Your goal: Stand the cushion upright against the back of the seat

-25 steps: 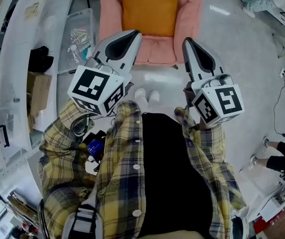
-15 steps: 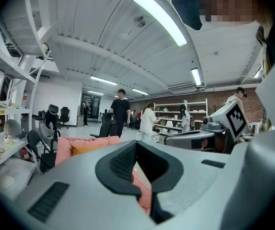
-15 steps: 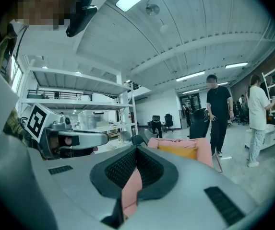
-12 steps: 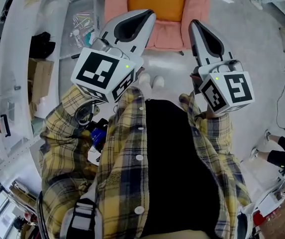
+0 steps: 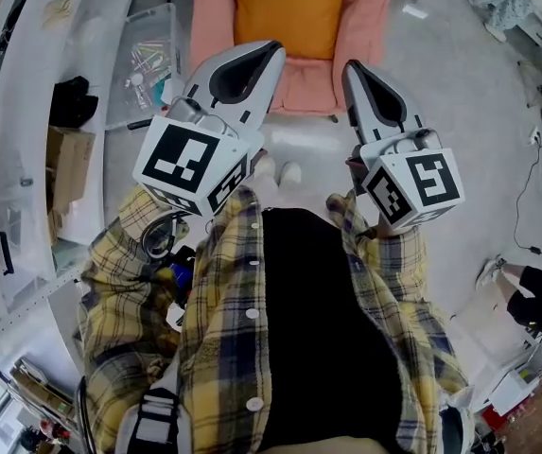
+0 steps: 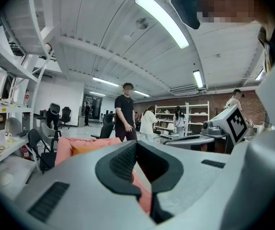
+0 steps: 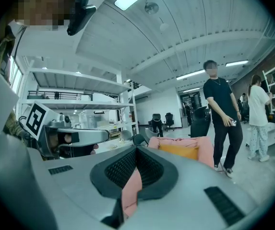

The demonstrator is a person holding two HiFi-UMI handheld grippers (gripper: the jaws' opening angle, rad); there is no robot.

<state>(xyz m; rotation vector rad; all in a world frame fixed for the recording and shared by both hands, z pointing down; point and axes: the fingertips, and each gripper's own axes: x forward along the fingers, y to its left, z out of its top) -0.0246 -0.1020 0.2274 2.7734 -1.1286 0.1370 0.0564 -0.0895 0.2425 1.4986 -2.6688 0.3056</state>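
Cushion [image 5: 292,12], orange, sits in the pink seat [image 5: 370,26] as I hold the left gripper [image 5: 272,49] and right gripper [image 5: 350,68] clenched and empty before its front edge.

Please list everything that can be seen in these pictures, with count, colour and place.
armchair: one, pink, on the floor ahead of the person
cushion: one, orange, on the armchair, between its arms
plastic bin: one, clear, left of the armchair
cardboard box: one, brown, at the left shelving
bystanders: several, standing beyond the armchair
office chairs: several, black, far background
shoes: two, white, on the person's feet
left tongs: one, white and black, shut, empty
right tongs: one, white and black, shut, empty
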